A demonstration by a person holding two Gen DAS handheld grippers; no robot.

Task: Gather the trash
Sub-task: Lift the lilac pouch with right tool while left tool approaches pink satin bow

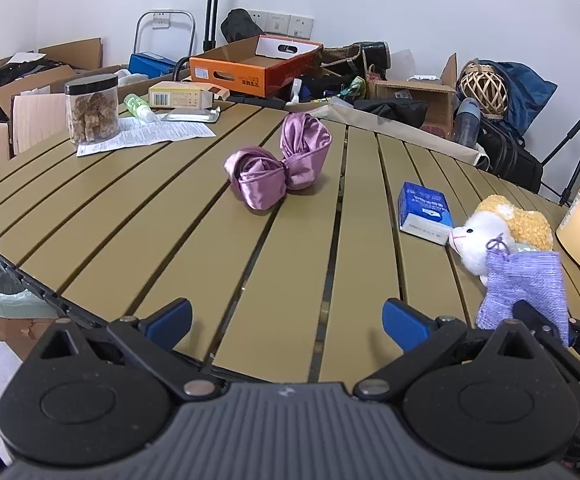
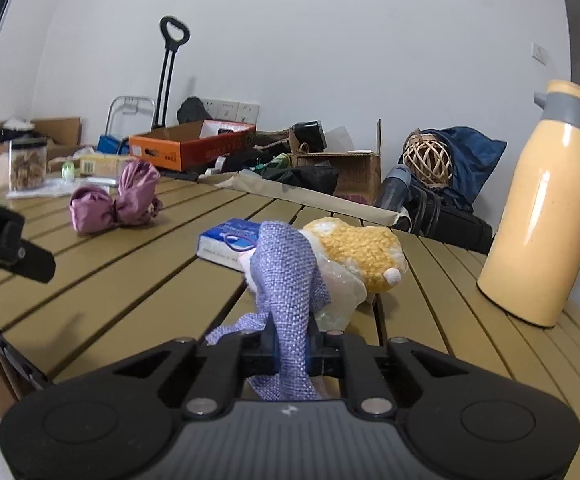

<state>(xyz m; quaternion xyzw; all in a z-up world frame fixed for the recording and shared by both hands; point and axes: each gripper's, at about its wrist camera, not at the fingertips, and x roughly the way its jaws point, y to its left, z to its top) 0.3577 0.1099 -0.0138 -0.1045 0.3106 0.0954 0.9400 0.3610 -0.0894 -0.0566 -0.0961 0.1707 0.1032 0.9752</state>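
Fingers: the right gripper (image 2: 290, 354) is clamped on a lavender woven cloth pouch (image 2: 285, 280); the left gripper (image 1: 287, 322) has its 2 blue-padded fingers (image 1: 169, 318) spread wide, holding nothing.
Pouch position: it rises from the right jaws above the tan slatted table (image 1: 149, 232), long axis roughly upright, touching a white-and-yellow plush sheep (image 2: 354, 254).
Nearer hand: the right, by far.
Other candidate: a blue-and-white small box (image 1: 424, 212) lies ahead-right of the left gripper.
Hidden: the right pads sit behind cloth; any bin is hard to identify.
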